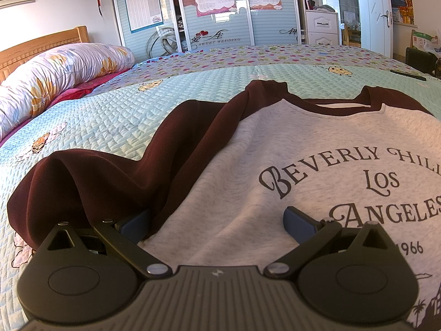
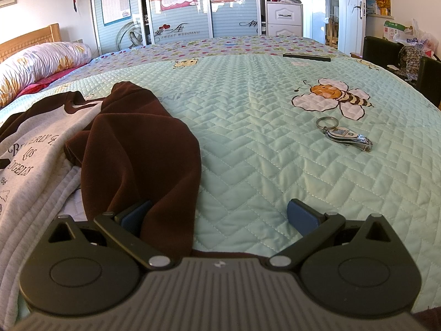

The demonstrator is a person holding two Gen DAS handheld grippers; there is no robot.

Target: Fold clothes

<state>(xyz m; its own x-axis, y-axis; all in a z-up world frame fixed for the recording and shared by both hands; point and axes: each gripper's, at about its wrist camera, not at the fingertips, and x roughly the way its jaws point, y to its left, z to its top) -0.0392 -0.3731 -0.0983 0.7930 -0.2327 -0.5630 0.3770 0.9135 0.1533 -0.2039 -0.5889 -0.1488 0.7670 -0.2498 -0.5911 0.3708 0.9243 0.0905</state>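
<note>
A grey sweatshirt [image 1: 275, 149] with maroon sleeves and black "Beverly Hills Los Angeles" print lies face up on the quilted bed. Its left maroon sleeve [image 1: 115, 171] is bunched beside the body. My left gripper [image 1: 217, 220] hovers open over the lower chest, its left pad against the sleeve's edge. In the right wrist view the other maroon sleeve [image 2: 140, 149] is draped in a heap beside the grey body [image 2: 35, 165]. My right gripper [image 2: 219, 216] is open, with the sleeve's end lying over its left finger and the quilt under the right one.
The mint quilt [image 2: 261, 143] with bee prints covers the bed. A keyring with a metal tool [image 2: 344, 135] lies to the right, a dark remote [image 2: 306, 56] farther back. A rolled floral duvet [image 1: 55, 77] lies along the wooden headboard. Wardrobe doors stand behind.
</note>
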